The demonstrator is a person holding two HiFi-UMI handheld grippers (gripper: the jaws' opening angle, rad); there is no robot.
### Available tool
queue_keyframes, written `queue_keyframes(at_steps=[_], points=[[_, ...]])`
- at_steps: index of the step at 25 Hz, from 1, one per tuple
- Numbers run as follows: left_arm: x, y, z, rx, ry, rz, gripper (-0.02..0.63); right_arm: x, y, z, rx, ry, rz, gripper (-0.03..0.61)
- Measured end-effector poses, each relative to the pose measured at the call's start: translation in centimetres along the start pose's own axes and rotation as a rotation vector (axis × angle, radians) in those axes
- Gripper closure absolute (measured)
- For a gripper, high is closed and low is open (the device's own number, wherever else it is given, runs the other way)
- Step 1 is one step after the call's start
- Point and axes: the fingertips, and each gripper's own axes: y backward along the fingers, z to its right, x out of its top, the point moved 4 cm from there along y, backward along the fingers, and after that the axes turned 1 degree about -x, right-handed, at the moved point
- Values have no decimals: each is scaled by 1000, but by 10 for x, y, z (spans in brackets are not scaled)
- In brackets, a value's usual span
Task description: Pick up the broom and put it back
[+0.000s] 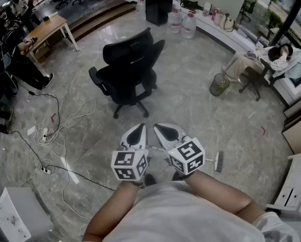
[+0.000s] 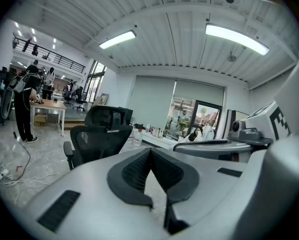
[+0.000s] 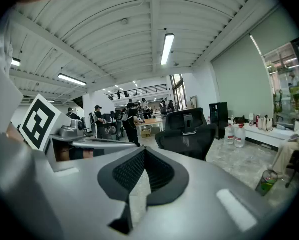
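Note:
The broom [image 1: 218,161] lies on the grey stone floor to my right, its brush head showing just past the right gripper's marker cube; the handle is mostly hidden behind that gripper. I hold both grippers close to my body, side by side, pointing forward and slightly down. In the head view the left gripper [image 1: 136,133] has its jaws together with nothing between them, and the left gripper view [image 2: 150,152] shows the same. The right gripper [image 1: 165,131] is likewise shut and empty, as seen in its own view [image 3: 144,152]. Neither gripper touches the broom.
A black office chair [image 1: 128,74] stands straight ahead. A mesh bin [image 1: 219,84] sits at the right, beyond it a seated person [image 1: 271,59]. Cables and a power strip [image 1: 47,135] trail across the floor at left. A white cabinet [image 1: 296,185] stands at the right edge.

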Motion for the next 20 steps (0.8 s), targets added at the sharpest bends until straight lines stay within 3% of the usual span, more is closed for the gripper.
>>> queue_keyframes(at_steps=[10,20], points=[[-4,2,-9,-18,-6,-15,607,-4,-7,-4,-6,-1,2,575],[-16,-44,-10,63,28,-31,607,-16,-16,54,55,-5,-39,574]])
